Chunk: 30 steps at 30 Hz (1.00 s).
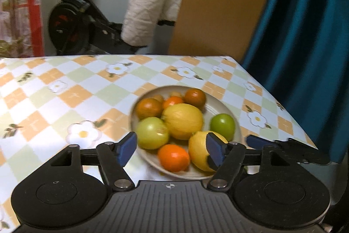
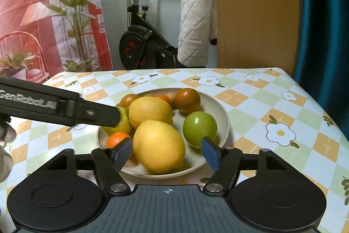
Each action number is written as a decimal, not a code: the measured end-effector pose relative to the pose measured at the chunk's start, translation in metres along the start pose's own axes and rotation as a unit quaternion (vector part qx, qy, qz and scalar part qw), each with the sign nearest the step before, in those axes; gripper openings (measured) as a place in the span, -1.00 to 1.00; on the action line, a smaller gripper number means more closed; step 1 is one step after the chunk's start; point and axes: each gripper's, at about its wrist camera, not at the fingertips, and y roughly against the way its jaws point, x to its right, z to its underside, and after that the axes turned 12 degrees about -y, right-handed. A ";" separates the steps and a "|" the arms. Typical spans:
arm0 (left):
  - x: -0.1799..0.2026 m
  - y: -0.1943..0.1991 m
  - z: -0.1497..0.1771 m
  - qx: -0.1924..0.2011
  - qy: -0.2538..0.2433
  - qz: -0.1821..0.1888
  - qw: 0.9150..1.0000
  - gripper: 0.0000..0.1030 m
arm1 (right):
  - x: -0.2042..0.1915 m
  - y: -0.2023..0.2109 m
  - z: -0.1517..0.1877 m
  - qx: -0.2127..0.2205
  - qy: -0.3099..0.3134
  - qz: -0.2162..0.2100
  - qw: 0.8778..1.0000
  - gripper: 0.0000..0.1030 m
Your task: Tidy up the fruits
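A pale plate [image 1: 229, 110] on the checked tablecloth holds two lemons, two green apples, small oranges and brown-red fruits. My left gripper [image 1: 171, 150] is open at the plate's near rim, and a small orange [image 1: 173, 157] and a yellow-green apple [image 1: 151, 132] show between its blue pads. My right gripper [image 2: 166, 152] is open around the front lemon [image 2: 159, 145], which rests in the plate [image 2: 220, 110] with a gap at the right pad. A green apple [image 2: 199, 128] lies just beyond that pad. In the right wrist view the left gripper's finger [image 2: 98, 115] reaches to the yellow-green apple [image 2: 124, 123].
The table's right edge [image 1: 283, 106] falls off close to the plate, with a teal curtain [image 1: 305, 36] beyond. Behind the far edge stand an exercise bike [image 2: 141, 40], a white quilted garment [image 2: 196, 21] and a wooden panel [image 2: 255, 8]. Bare tablecloth [image 1: 54, 97] lies left of the plate.
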 end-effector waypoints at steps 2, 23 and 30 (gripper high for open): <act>-0.004 0.008 0.001 0.005 0.000 -0.014 1.000 0.52 | -0.001 0.003 -0.001 -0.003 -0.003 -0.002 1.000 0.55; -0.016 0.127 0.005 0.058 -0.010 -0.151 0.987 0.89 | -0.061 0.084 -0.022 0.030 0.014 -0.008 0.999 0.99; -0.011 0.167 0.011 0.075 -0.014 -0.178 0.981 0.89 | -0.079 0.123 -0.023 0.045 0.016 -0.005 0.999 0.99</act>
